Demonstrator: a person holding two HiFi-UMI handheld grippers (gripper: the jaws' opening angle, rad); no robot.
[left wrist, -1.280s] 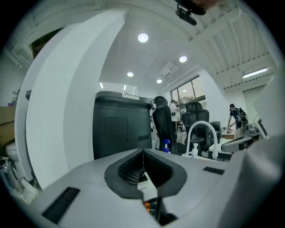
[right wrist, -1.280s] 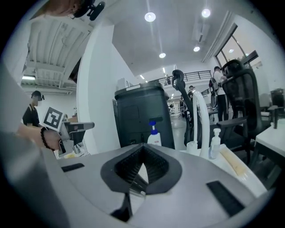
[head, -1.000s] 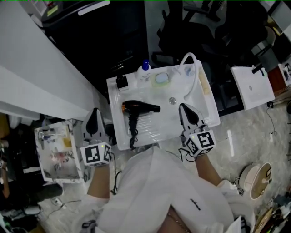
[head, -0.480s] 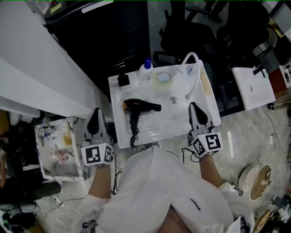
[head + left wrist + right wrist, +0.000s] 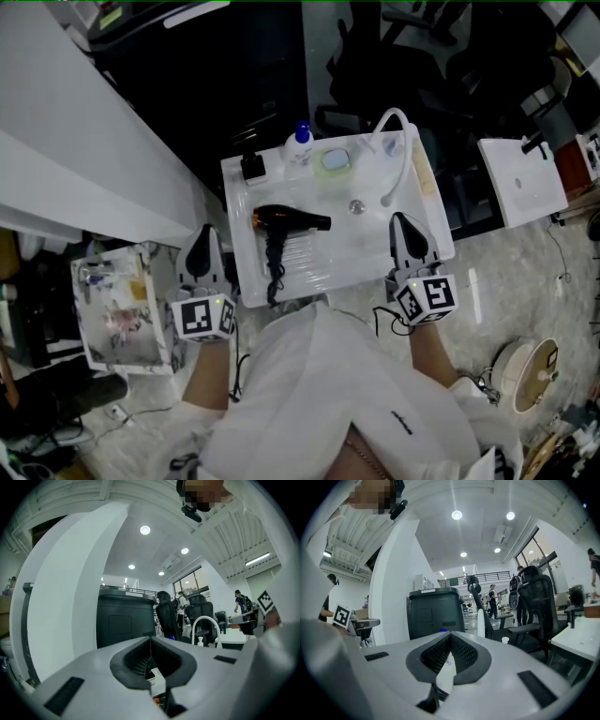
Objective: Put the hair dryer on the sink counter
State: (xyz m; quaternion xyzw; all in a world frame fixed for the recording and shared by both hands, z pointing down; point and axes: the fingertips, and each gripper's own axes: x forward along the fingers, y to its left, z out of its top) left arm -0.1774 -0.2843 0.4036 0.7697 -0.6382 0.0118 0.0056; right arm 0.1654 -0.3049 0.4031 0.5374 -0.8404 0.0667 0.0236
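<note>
Hair dryer (image 5: 281, 221) lies on its side on the white sink counter (image 5: 375, 246), left of the drain (image 5: 356, 205). We hold our left claw (image 5: 201, 232) clenched, empty, just off the counter's left edge, and our right claw (image 5: 401, 222) clenched, empty, over its right edge.

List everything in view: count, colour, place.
sink counter: one, white, centre
hair dryer: one, black with orange rear, lying on the counter's left half
faucet: one, white, arched, counter's far right
bottle: one, white with blue cap, counter's far edge
second sink: one, white, right
office chairs: several, black, beyond the counter
left tool: one, shut, empty, left of counter
right tool: one, shut, empty, counter's near right
</note>
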